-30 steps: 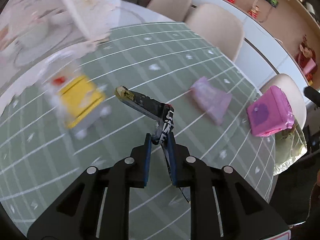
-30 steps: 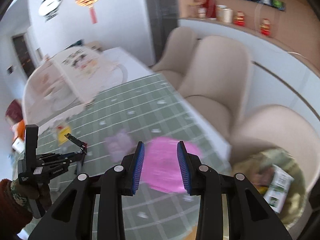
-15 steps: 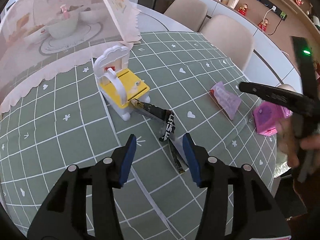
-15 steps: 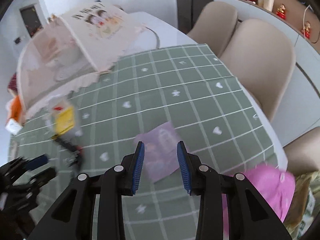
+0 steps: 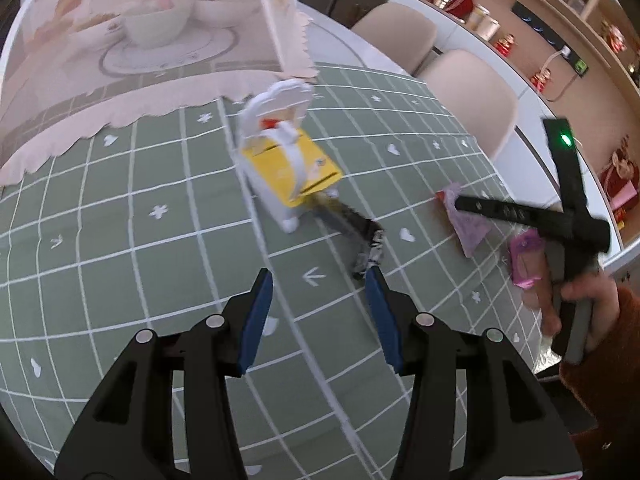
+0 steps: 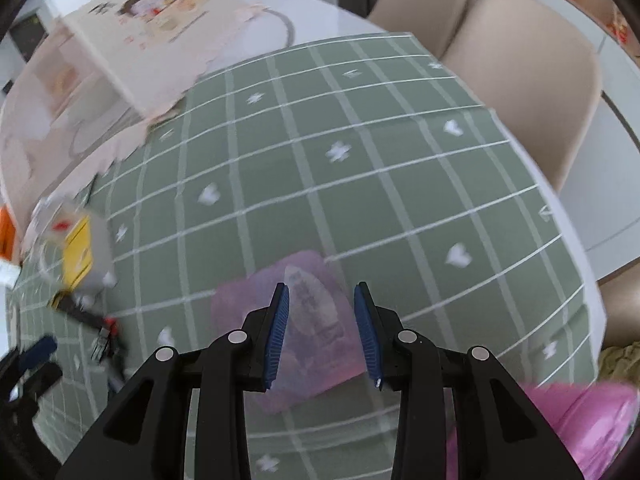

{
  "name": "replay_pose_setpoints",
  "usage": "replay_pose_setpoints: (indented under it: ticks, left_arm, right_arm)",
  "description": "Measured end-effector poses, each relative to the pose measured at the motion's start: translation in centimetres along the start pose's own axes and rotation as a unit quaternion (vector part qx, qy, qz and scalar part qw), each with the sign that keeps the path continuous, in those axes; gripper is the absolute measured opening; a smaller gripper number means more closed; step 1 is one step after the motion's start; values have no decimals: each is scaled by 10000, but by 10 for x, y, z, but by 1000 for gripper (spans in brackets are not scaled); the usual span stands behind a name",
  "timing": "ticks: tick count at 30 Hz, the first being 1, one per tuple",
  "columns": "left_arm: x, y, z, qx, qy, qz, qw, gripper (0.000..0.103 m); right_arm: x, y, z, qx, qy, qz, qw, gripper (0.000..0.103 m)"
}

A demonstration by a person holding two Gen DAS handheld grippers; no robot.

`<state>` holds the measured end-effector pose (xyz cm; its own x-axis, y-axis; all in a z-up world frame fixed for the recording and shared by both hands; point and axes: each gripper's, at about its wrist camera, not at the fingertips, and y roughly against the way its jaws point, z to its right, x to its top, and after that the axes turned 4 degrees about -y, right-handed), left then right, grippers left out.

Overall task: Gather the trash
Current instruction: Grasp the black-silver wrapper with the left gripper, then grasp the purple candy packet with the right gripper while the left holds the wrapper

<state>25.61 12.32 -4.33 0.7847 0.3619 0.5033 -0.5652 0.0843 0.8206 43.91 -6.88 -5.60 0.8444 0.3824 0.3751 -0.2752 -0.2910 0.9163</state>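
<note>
Near the tabletop's (image 6: 360, 184) right edge, right gripper (image 6: 322, 332) points down over the pale purple wrapper (image 6: 312, 320), fingers spread on both sides of it, pads not touching, likely lined up for a pinch. Left gripper (image 5: 316, 312) has fingers spread, nothing between them. Dark snack wrapper (image 5: 352, 232) lies flat mid-table, one end just beside the small yellow-and-white bin (image 5: 288, 164), clear of the left pads. Bright pink bag (image 6: 560, 428) sits at the near right corner. Bin sits upright, presumably where the trash goes.
</note>
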Motion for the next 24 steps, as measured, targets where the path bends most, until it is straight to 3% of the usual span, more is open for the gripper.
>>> replay_pose_setpoints:
  ticks: [6, 11, 15, 20, 22, 23, 24]
  left_arm:
    - [-1, -4, -11, 37, 165, -37, 9999, 46]
    - [1, -5, -14, 16, 205, -26, 9998, 46]
    - [0, -9, -18, -10, 262, -68, 9996, 46]
    - [-5, -14, -17, -44, 292, -137, 9995, 46]
    - [-7, -15, -18, -46, 315, -147, 9994, 46]
    - [-7, -15, -19, -50, 336, -156, 9993, 46]
    - [-8, -14, -19, -46, 346, -158, 9993, 46]
  right_arm:
    - [-20, 3, -21, -32, 308, 143, 9994, 33]
    - [-26, 6, -21, -66, 81, 249, 9996, 35]
    - [-31, 7, -21, 187, -63, 137, 9997, 53]
    - [-36, 9, -18, 274, -368, 439, 9980, 53]
    - [-35, 6, -25, 134, -151, 546, 9983, 52]
    - [-35, 4, -32, -84, 126, 641, 9978, 48]
    - [-36, 4, -36, -203, 304, 703, 9969, 35]
